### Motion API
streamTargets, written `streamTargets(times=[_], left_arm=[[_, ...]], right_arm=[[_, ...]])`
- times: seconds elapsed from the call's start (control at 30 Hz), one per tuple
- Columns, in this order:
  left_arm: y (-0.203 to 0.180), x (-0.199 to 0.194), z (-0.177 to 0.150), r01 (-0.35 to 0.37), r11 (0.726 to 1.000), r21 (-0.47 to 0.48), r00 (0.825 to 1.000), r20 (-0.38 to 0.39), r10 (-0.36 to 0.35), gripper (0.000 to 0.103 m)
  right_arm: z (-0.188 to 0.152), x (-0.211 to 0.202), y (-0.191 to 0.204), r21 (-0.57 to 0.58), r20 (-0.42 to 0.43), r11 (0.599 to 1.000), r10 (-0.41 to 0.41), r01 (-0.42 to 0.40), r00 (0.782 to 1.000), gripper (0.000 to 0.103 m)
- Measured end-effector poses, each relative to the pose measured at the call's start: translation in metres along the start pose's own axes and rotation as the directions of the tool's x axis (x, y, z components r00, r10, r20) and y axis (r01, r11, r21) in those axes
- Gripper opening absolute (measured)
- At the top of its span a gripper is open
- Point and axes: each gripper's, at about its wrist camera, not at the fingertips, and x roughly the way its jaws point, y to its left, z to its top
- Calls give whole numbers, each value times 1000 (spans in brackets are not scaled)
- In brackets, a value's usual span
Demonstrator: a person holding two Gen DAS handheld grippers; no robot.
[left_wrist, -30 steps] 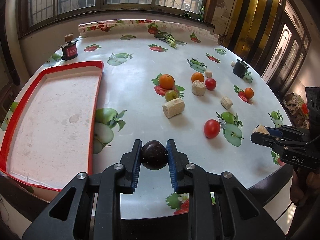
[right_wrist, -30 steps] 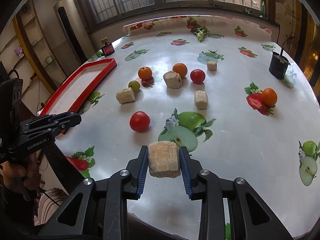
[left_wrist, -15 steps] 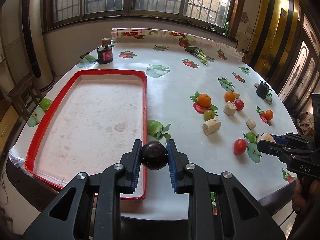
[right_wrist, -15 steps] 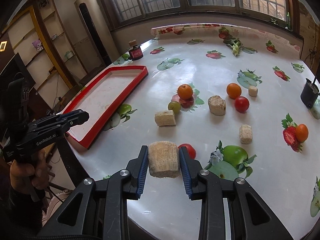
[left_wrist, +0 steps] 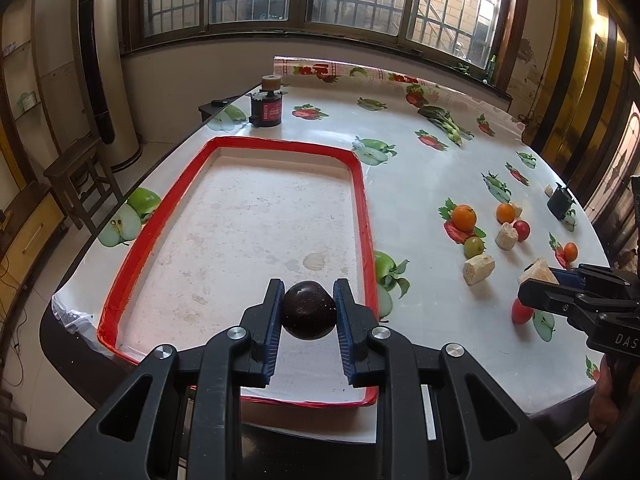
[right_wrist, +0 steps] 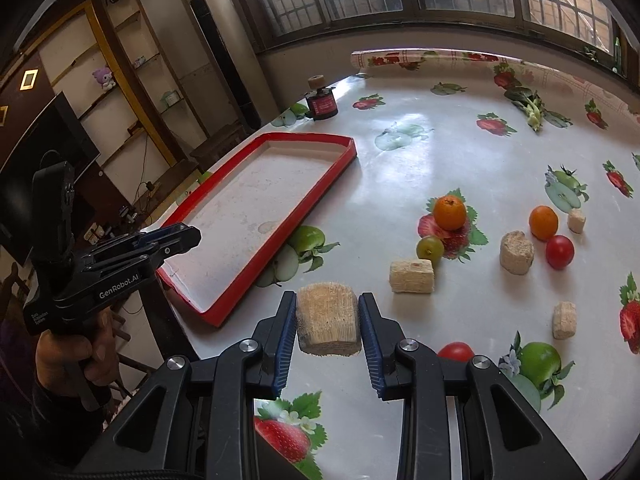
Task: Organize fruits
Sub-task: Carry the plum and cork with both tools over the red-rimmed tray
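Both grippers loaded, nothing delivered yet. Left gripper (left_wrist: 308, 312) is clamped tight on a dark plum (left_wrist: 309, 310), pads pressing both sides, fruit held off the surface over the near end of the red-rimmed tray (left_wrist: 362, 200). Right gripper (right_wrist: 327, 322) is closed on a tan fibrous chunk (right_wrist: 327, 320), looks like a cut cob or sponge-like block, can't tell what exactly; it hangs above the tablecloth just beside the tray's near corner, not over it. Tray interior is bare, only stains, so zero items placed as far as the frames show. Left out on the table (right_wrist: 400, 168): an orange (right_wrist: 450, 212) sitting on a printed strawberry, a small green fruit (right_wrist: 430, 247) touching it, a second orange (right_wrist: 543, 222) with a red tomato (right_wrist: 560, 252) just beside it, another tomato (right_wrist: 456, 349) near the right gripper, and a small orange fruit (left_wrist: 570, 251) far off in the left view. Four more tan chunks are scattered among them. Judging by this, task is barely started: first drop of the plum looks imminent, chunk next, then at least six fruits to collect. Whether chunks go in the tray at all is unclear from the task wording.
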Motion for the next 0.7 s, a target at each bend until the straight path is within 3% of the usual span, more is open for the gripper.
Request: streamTargets(times=[0.7], left_arm=[[56, 15, 6, -71, 992, -104, 997, -21, 69, 22]], right_arm=[[61, 77, 64, -85, -35, 991, 105, -108, 994, 31]])
